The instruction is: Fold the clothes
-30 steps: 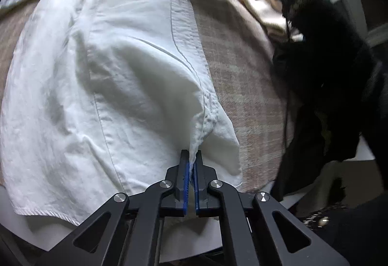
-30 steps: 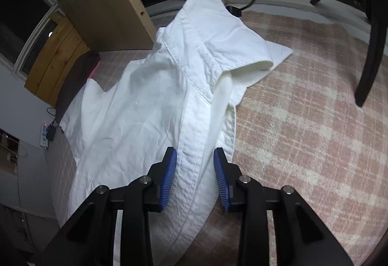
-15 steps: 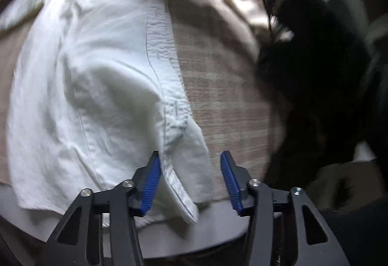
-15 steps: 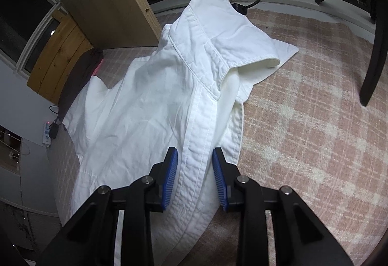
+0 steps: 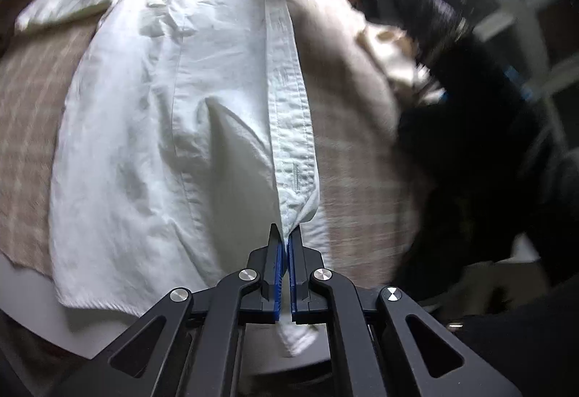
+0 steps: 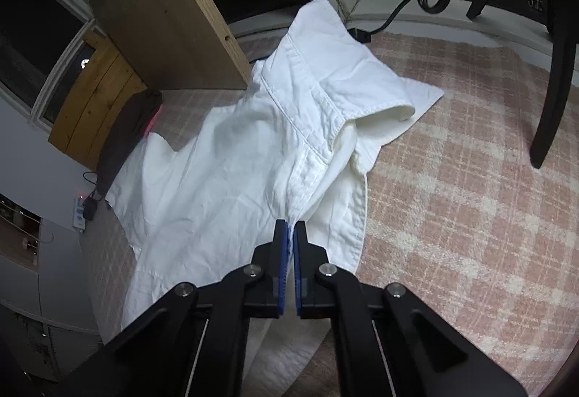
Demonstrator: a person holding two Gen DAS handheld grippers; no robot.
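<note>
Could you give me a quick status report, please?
Left gripper shut on white shirt placket. Right gripper shut on placket near collar. Nothing in the way.

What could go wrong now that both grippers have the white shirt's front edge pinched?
1. The left gripper is shut on only the tip of the shirt placket near the hem; that thin bite may slip out under tension.
2. The right gripper is shut on bunched placket below the collar, so a crease could get folded in.
3. Dragging may ruck the plaid cloth.
</note>
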